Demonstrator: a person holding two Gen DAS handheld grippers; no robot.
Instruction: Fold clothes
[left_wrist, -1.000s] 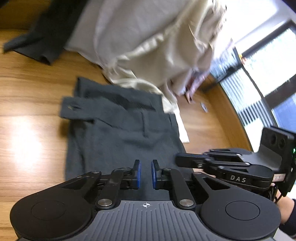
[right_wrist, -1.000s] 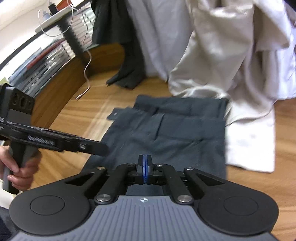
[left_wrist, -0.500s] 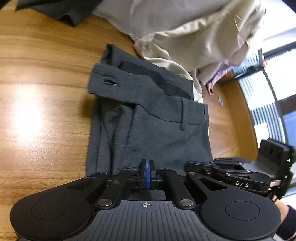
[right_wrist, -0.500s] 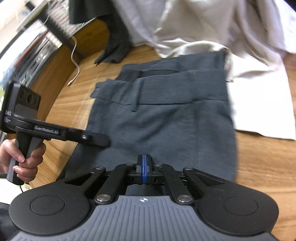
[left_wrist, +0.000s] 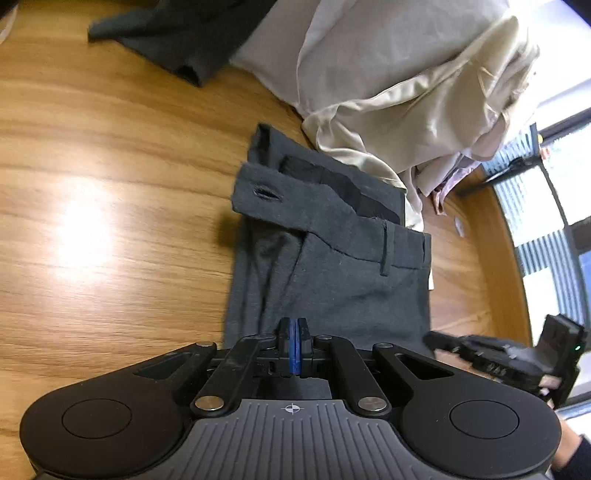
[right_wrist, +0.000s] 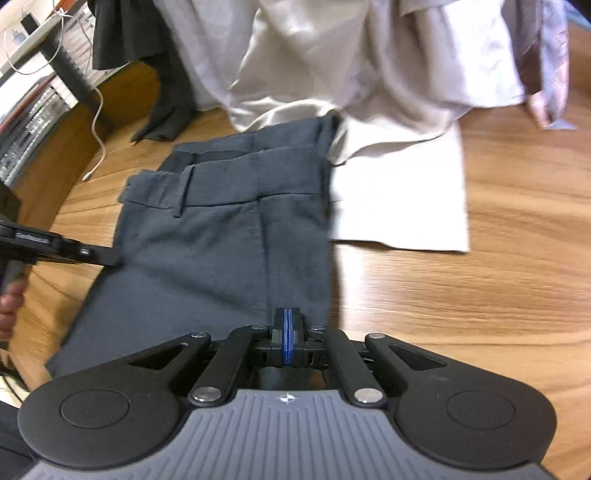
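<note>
Dark grey trousers (left_wrist: 332, 266) lie folded flat on the wooden table, waistband at the far end. They also fill the middle of the right wrist view (right_wrist: 221, 240). My left gripper (left_wrist: 293, 347) is shut low over their near end, towards the left edge, with no cloth seen between the pads. In the right wrist view the left gripper (right_wrist: 107, 258) reaches the trousers' left edge. My right gripper (right_wrist: 286, 332) is shut too, low over the near end by the right edge. The left wrist view shows the right gripper (left_wrist: 436, 338) beside the trousers' right edge.
A heap of cream and white garments (left_wrist: 406, 74) lies beyond the waistband, with a white cloth (right_wrist: 399, 195) spread to the right. A dark garment (left_wrist: 177, 40) lies at the far left. Bare wood table (left_wrist: 92, 221) shows left of the trousers. A cable (right_wrist: 98, 122) hangs at the table's curved edge.
The left jaws went from open to shut. Both grippers have come down closer to the trousers and slid across them, while the trousers stayed flat in place.
</note>
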